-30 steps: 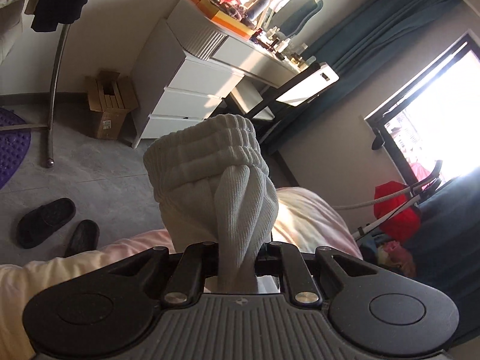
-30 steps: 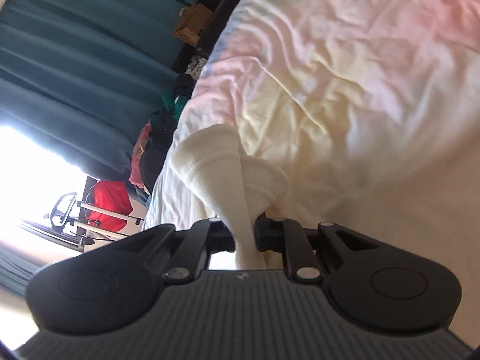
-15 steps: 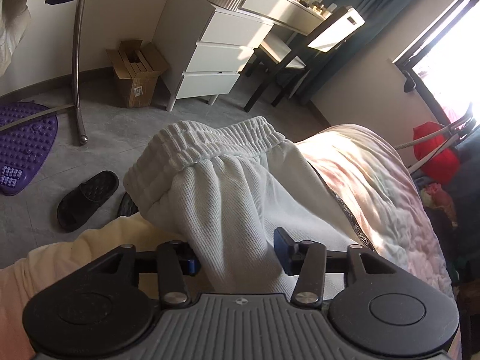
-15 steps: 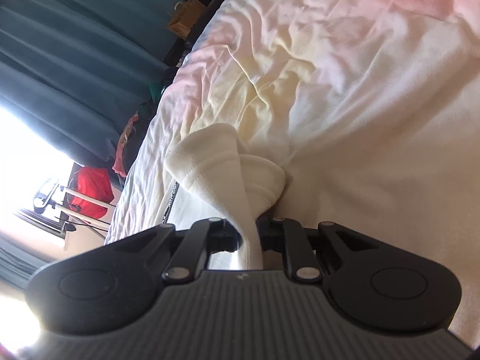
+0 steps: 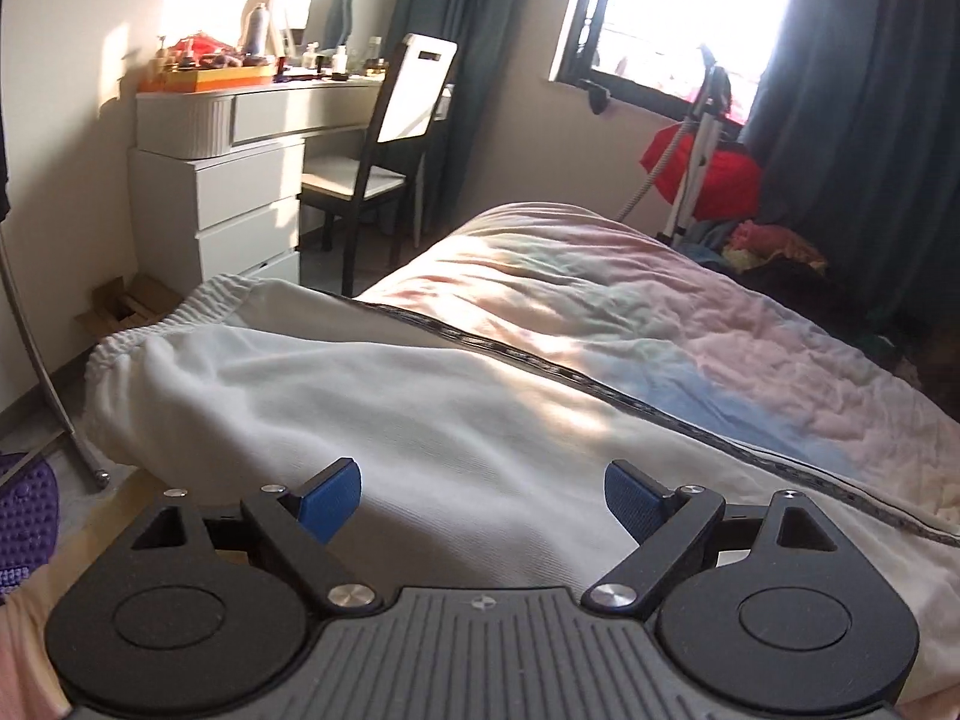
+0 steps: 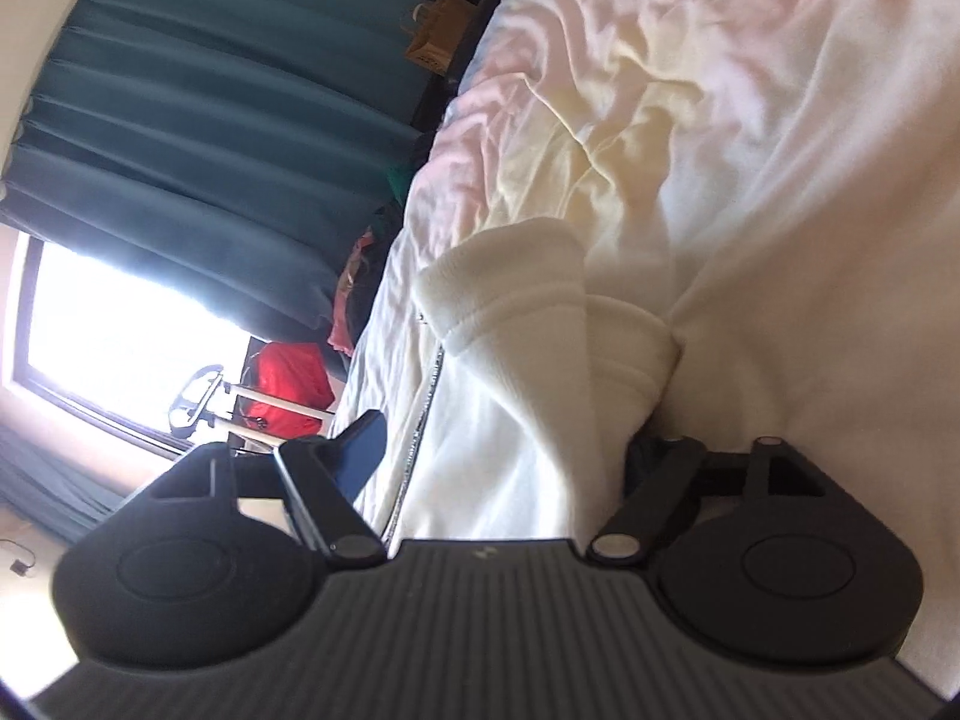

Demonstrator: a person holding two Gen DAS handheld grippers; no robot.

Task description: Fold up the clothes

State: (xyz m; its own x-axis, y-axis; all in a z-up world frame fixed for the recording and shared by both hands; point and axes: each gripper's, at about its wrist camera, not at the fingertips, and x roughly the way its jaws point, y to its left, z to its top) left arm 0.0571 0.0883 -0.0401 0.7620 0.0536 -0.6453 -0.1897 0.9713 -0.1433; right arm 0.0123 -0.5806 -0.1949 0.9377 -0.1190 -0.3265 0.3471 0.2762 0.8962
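Note:
White sweatpants (image 5: 384, 408) lie spread on the bed, their elastic waistband (image 5: 180, 312) at the bed's left edge and a dark side stripe (image 5: 600, 384) running along them. My left gripper (image 5: 480, 495) is open just above the fabric, holding nothing. In the right wrist view a ribbed cuff (image 6: 510, 300) of the same pants (image 6: 498, 432) lies on the sheet. My right gripper (image 6: 504, 450) is open with the cloth lying loose between the jaws; its right finger is mostly hidden behind a fold.
The bed has a pastel quilt (image 5: 690, 312). A white dresser (image 5: 222, 192) and a chair (image 5: 390, 138) stand to the left. A red item (image 5: 708, 174) and a stand are by the window. Teal curtains (image 6: 210, 90) hang beyond the bed.
Both grippers have opened and let go of the pants. The left one released first and swung level over the bed; the waistband now lies flat. The right one released the cuff last.

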